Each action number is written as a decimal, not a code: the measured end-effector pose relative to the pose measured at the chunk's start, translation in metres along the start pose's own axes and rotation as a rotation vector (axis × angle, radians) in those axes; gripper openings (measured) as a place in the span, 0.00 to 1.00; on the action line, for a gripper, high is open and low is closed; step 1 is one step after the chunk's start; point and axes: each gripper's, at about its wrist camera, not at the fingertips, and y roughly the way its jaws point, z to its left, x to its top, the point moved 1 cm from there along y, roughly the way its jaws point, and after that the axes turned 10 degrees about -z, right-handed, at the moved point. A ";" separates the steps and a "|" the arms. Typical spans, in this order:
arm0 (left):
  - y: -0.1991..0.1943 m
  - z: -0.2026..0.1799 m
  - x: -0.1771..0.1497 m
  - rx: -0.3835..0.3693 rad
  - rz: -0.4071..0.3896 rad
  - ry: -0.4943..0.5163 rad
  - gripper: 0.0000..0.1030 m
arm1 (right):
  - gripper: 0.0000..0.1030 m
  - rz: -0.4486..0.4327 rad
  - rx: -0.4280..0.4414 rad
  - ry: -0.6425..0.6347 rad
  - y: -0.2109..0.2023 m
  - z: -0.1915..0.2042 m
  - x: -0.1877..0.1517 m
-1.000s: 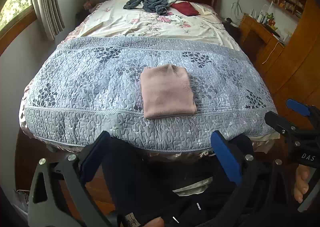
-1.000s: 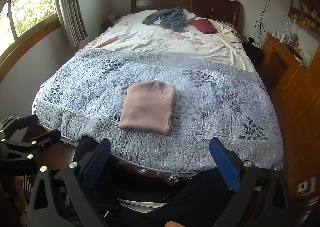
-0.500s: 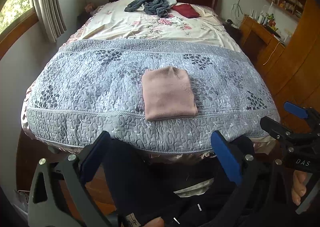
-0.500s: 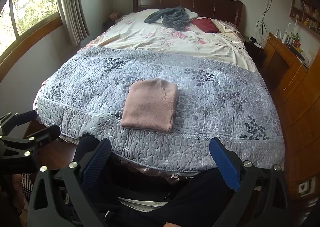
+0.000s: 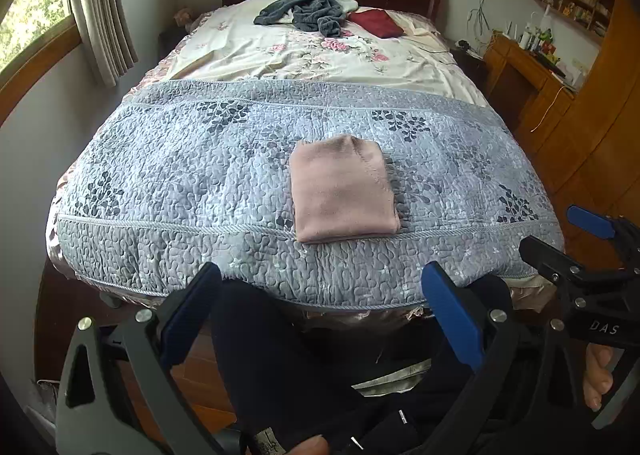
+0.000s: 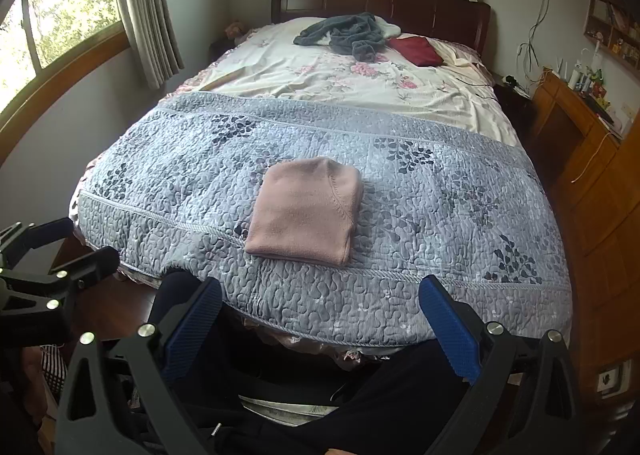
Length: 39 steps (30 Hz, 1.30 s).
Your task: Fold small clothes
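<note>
A pink garment (image 5: 344, 191) (image 6: 308, 211) lies folded into a neat rectangle on the grey quilt (image 5: 180, 175) (image 6: 440, 215), near the foot edge of the bed. My left gripper (image 5: 320, 303) is held back off the bed's foot, open, with nothing between its blue pads (image 5: 452, 315). My right gripper (image 6: 320, 315) is likewise open and empty, also short of the bed edge. Each gripper shows at the edge of the other's view: the right one (image 5: 568, 239) and the left one (image 6: 48, 247).
A crumpled grey-blue garment (image 5: 308, 13) (image 6: 348, 33) and a dark red folded piece (image 5: 376, 23) (image 6: 416, 51) lie near the headboard on the floral sheet (image 5: 320, 59). A wooden desk (image 5: 532, 71) and cabinets stand right of the bed. The person's dark trousers (image 5: 300, 375) fill the foreground.
Both grippers have tilted or drawn back slightly, so the bed sits a little lower in both views. The folded pink garment has not moved. Both stay open.
</note>
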 end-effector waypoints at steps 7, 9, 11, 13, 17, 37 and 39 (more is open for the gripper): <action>-0.002 0.000 0.001 0.002 -0.004 0.002 0.97 | 0.96 -0.003 0.000 -0.003 -0.001 0.001 0.001; -0.002 0.000 0.001 0.001 -0.004 0.002 0.97 | 0.96 -0.003 -0.002 -0.002 -0.001 0.002 0.001; -0.001 -0.001 0.003 0.001 -0.005 0.004 0.97 | 0.96 -0.003 -0.002 -0.003 -0.001 0.002 0.001; -0.002 -0.001 0.003 0.001 -0.005 0.005 0.97 | 0.96 -0.004 -0.002 -0.002 -0.001 0.002 0.000; -0.002 -0.001 0.002 0.003 -0.005 0.003 0.97 | 0.96 -0.006 -0.002 -0.004 -0.001 0.002 0.000; 0.003 0.003 0.003 -0.001 0.005 -0.007 0.97 | 0.96 -0.037 -0.020 -0.010 0.003 -0.003 0.002; 0.004 0.004 0.002 0.000 0.007 -0.008 0.97 | 0.96 -0.034 -0.014 -0.010 0.004 -0.003 0.002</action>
